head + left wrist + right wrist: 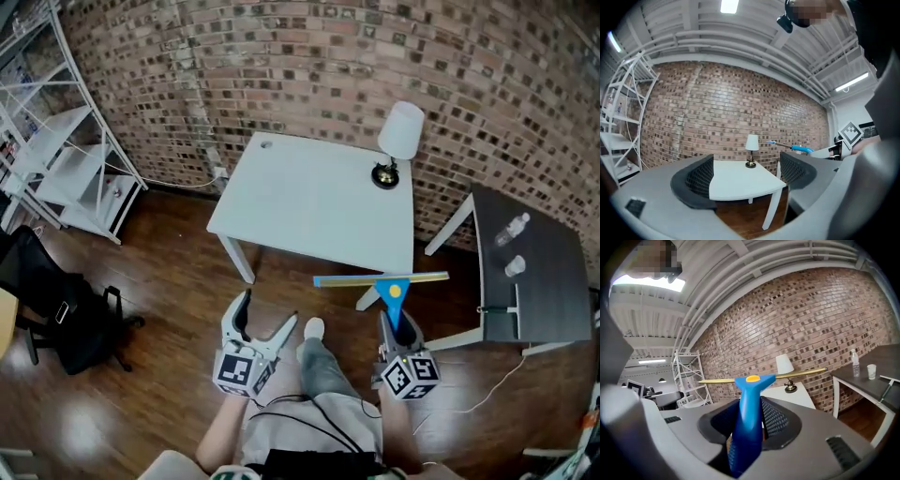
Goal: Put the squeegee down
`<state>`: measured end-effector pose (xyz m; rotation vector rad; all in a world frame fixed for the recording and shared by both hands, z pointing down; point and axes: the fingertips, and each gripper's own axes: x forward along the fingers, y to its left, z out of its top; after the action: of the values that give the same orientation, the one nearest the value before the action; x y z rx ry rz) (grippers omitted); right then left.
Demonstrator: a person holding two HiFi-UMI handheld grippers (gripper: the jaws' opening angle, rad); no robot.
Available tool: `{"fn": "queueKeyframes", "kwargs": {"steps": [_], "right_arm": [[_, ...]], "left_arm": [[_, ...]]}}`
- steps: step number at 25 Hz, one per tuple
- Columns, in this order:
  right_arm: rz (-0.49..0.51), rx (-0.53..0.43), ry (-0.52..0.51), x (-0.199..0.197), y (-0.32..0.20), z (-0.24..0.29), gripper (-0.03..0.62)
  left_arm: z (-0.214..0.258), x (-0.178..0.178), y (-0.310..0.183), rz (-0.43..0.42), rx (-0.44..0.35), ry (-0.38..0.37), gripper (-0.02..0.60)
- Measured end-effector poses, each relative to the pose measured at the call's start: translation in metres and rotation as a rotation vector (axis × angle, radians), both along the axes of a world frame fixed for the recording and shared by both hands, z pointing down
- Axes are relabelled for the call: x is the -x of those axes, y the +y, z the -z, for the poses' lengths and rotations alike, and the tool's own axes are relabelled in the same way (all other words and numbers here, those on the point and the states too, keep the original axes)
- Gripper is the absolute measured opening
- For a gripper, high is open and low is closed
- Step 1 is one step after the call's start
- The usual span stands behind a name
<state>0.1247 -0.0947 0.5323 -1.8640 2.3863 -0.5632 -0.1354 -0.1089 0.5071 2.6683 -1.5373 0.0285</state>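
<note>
The big white desk (309, 202) with a white lamp (398, 141) looks like the place to set things down. The right tongs (394, 323) squeeze the blue plastic squeegee with its long yellow bar (393, 292), up in the air by the desk's front edge. The left tongs (265, 319) gape wide, holding nothing.

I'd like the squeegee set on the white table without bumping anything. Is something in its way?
Nothing visible does. The squeegee is held just off the table's near edge, and the lamp stands away at the far right corner.
</note>
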Motion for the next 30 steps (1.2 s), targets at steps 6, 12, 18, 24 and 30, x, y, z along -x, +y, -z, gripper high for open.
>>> {"fn": "queueKeyframes", "kwargs": {"steps": [6,12,18,24,30], "right_arm": [[0.109,0.034,0.046,0.042,-0.135,-0.033,0.155],[0.162,0.101,0.051,0.072,-0.243,-0.061,0.155],[0.081,0.183,0.036,0.08,-0.332,-0.091,0.155],[0.02,0.24,0.079,0.106,-0.421,-0.125,0.155],[-0.106,0.292,0.098,0.1,-0.555,-0.161,0.155]], "left_arm": [[-0.002,0.03,-0.113,0.072,0.011,-0.01,0.422],[0.014,0.029,-0.232,0.078,0.028,0.037,0.422],[0.002,0.047,-0.309,0.077,0.051,-0.042,0.422],[-0.013,0.067,-0.362,0.024,0.089,-0.037,0.423],[-0.017,0.067,-0.406,-0.083,0.128,-0.034,0.422]]}}
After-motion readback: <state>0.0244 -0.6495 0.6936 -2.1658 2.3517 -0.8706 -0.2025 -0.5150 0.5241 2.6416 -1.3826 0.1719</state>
